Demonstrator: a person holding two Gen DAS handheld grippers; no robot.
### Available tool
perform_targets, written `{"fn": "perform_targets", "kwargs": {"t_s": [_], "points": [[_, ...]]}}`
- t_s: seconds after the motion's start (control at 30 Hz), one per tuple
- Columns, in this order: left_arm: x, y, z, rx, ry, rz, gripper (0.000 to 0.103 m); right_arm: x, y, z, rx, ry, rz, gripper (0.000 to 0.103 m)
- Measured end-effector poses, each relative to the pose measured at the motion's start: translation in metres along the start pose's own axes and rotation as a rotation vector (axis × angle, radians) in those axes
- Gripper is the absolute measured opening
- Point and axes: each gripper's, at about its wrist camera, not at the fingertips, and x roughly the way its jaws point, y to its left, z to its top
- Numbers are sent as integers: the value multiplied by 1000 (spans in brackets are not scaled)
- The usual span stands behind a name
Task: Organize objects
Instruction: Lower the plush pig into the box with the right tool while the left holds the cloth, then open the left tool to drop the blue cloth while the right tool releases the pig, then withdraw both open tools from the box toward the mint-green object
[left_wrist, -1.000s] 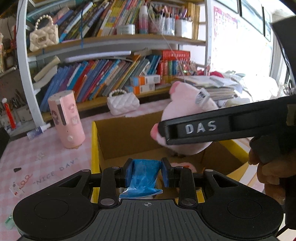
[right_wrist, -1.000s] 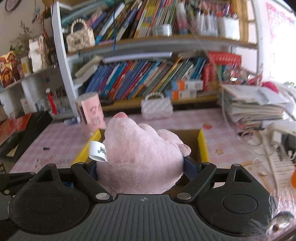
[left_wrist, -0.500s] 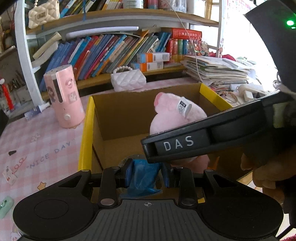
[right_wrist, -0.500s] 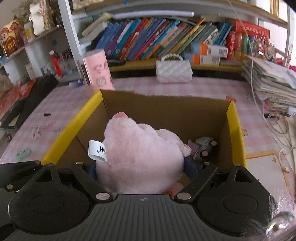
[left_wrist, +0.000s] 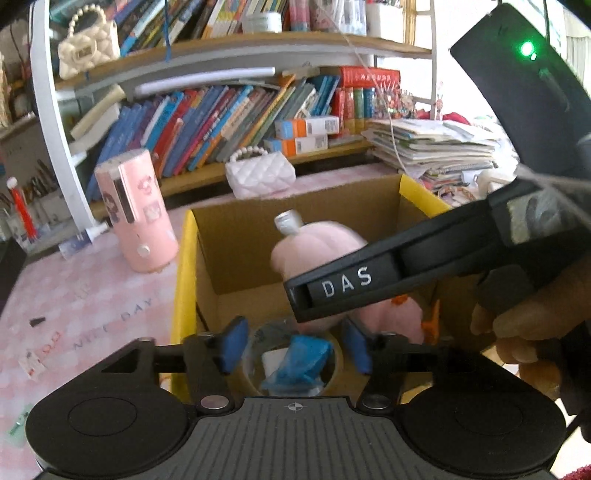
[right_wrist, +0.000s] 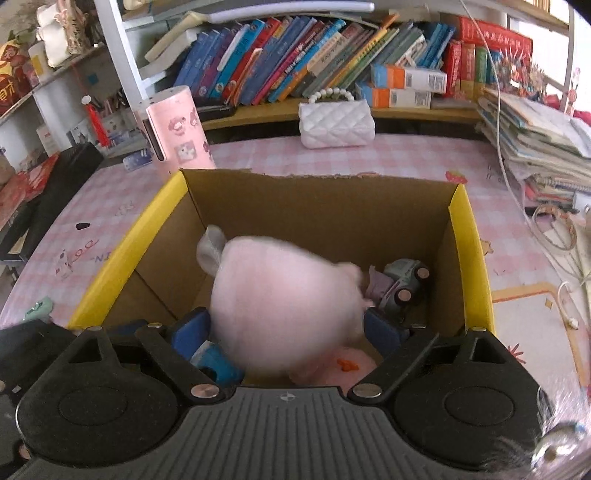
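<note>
A cardboard box (left_wrist: 295, 229) with yellow flaps (right_wrist: 469, 251) stands on the pink checked table. My left gripper (left_wrist: 293, 343) is open over the box; a blue wrapped item (left_wrist: 301, 360) lies below it inside a tape roll (left_wrist: 255, 369). My right gripper (right_wrist: 288, 332) is open, its pads apart from the pink plush pig (right_wrist: 284, 302), which is blurred between them inside the box. The pig (left_wrist: 317, 243) also shows in the left wrist view behind the right gripper's body. A toy car (right_wrist: 402, 284) lies in the box's right corner.
A pink cylinder (left_wrist: 136, 218) stands left of the box. A white quilted purse (right_wrist: 336, 118) sits behind it, by a bookshelf full of books (right_wrist: 295, 55). A paper stack (left_wrist: 436, 147) and cables (right_wrist: 554, 229) lie to the right.
Both grippers moved down over the box and opened. The left let go of the blue item, which dropped into the tape roll. The right released the pig, which is dropping.
</note>
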Motion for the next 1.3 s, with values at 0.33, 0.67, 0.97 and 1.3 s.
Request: {"fn": "perform_targets", "kwargs": {"t_s": [0.33, 0.67, 0.97, 1.3], "points": [[-45, 5, -7, 1, -105, 35, 79, -43, 11, -12, 25, -177, -76, 98], [-88, 27, -33, -63, -137, 57, 80, -96, 17, -45, 74, -284, -156, 98], [-113, 43, -67, -98, -76, 50, 85, -119, 43, -96, 114, -253, -217, 98], [-139, 56, -108, -144, 25, 46, 85, -127, 86, -153, 114, -149, -235, 98]]}}
